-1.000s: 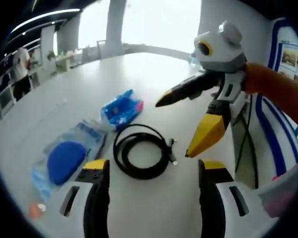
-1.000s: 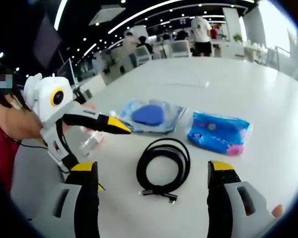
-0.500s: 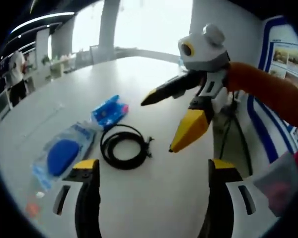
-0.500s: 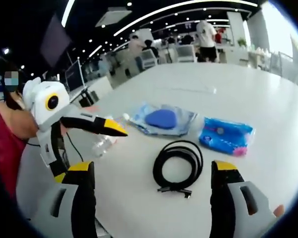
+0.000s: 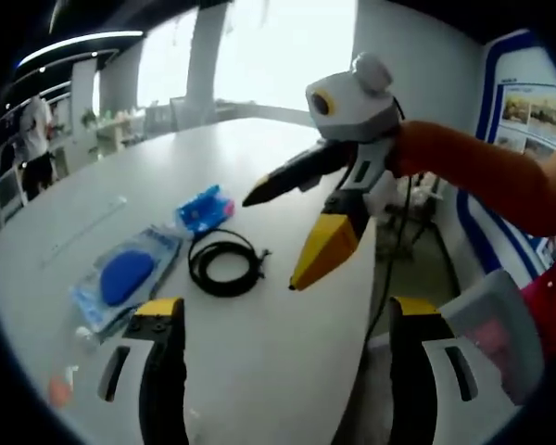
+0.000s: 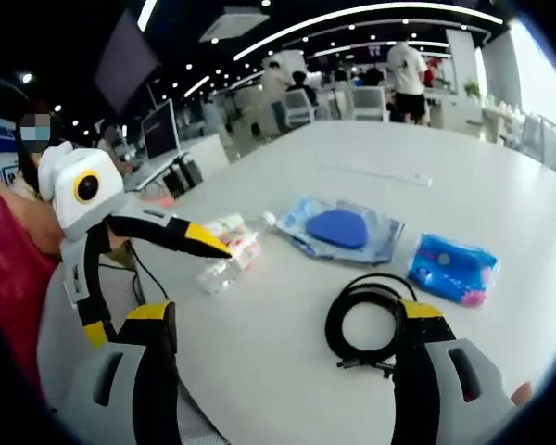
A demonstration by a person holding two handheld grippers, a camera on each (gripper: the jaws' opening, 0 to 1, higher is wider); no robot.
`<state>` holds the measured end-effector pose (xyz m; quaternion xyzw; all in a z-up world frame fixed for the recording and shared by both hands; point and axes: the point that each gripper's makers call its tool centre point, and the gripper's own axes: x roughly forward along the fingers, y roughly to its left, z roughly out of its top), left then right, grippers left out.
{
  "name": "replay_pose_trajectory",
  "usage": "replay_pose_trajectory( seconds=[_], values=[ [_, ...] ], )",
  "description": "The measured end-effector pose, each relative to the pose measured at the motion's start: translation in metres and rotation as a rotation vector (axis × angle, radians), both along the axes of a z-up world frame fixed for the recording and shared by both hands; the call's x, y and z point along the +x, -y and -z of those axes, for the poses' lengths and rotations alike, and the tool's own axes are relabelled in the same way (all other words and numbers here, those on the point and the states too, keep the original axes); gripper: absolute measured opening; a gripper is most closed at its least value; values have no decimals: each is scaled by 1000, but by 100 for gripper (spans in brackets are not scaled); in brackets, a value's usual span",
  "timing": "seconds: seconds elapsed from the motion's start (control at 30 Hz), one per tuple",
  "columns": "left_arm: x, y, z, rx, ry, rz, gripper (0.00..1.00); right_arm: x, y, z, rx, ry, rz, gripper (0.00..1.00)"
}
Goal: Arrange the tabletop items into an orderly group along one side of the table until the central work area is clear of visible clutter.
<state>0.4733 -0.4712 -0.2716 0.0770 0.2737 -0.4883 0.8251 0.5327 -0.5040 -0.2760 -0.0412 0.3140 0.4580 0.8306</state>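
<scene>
Both the left tool (image 5: 273,357) and right tool (image 6: 283,357) hang spread and empty above the white worktop (image 6: 287,306); the coiled black cable (image 6: 366,324), lower right of frame, lies mid-worktop beside two blue packets, likely the first pick
</scene>
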Motion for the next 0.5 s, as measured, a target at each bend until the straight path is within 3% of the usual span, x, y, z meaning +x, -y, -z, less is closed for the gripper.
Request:
replay_pose_trajectory(
  seconds=[0.5],
  values=[
    [-18, -69, -13, -30, 20, -118, 88, -20, -61, 1, 2, -4, -112, 97]
  ],
)
